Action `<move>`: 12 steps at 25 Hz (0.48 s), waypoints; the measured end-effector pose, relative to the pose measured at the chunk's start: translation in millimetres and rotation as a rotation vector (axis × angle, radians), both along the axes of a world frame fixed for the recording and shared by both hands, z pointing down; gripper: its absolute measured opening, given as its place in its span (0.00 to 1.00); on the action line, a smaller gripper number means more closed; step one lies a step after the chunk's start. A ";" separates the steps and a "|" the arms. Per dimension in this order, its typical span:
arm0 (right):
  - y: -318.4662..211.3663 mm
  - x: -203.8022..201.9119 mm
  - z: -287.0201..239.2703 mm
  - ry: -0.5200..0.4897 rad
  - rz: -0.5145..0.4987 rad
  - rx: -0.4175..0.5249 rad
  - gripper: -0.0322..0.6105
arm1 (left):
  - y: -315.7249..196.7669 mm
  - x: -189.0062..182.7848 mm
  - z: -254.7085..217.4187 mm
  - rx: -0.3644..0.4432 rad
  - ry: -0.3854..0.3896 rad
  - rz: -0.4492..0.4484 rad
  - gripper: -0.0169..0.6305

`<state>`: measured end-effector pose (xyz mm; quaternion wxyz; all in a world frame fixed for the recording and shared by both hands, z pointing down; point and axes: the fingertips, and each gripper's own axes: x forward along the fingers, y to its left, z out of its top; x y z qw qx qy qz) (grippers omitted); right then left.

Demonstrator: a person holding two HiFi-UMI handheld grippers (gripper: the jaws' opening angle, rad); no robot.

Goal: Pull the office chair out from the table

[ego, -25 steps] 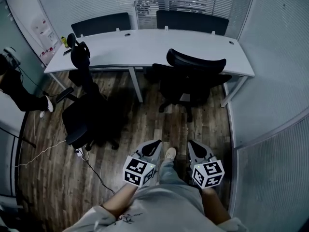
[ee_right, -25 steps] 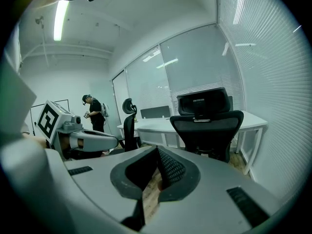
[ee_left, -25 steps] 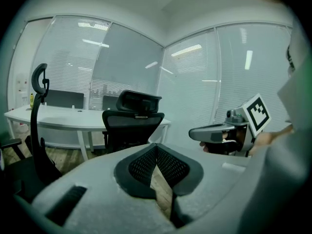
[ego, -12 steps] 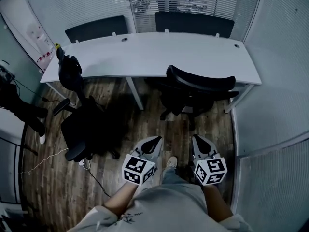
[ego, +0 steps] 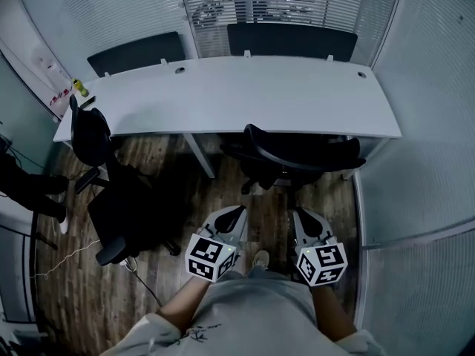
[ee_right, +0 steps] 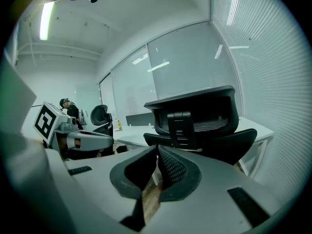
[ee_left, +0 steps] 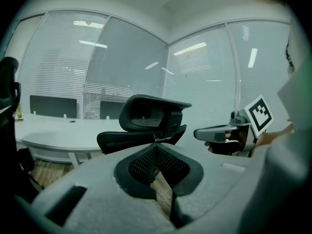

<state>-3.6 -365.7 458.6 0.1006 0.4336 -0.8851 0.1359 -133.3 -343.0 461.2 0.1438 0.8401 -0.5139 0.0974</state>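
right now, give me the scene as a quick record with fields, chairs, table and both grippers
table: white, long, across the far side of the room
office chair: black, tucked in at the table's right half, back toward the person
second chair: black, standing out from the table near its left end
left gripper: jaws together, nothing between them, short of the office chair
right gripper: jaws together, nothing between them, short of the office chair
floor: dark wood planks
task state: office chair not yet touched
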 end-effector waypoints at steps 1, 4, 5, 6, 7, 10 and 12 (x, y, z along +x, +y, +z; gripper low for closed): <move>-3.5 1.7 0.1 -0.001 0.009 -0.001 0.06 | -4.1 -0.1 -0.2 -0.001 0.001 0.000 0.04; -8.3 5.2 1.2 -0.004 0.034 -0.012 0.06 | -11.1 -0.1 1.3 -0.013 0.002 0.003 0.04; -9.6 5.6 1.1 -0.005 0.040 -0.016 0.06 | -13.7 -0.5 1.5 -0.017 0.002 0.004 0.04; -11.7 5.7 0.5 -0.006 0.046 -0.019 0.06 | -17.3 -1.4 1.1 -0.018 0.001 0.004 0.04; -14.1 5.6 -0.5 -0.006 0.054 -0.021 0.06 | -21.5 -3.0 0.1 -0.018 -0.001 0.004 0.04; -20.2 6.2 -4.6 -0.003 0.092 -0.023 0.07 | -35.5 -9.6 -3.8 -0.019 -0.001 0.012 0.04; -25.4 8.8 -6.6 0.003 0.121 -0.017 0.07 | -45.9 -13.1 -6.1 -0.016 -0.003 0.022 0.04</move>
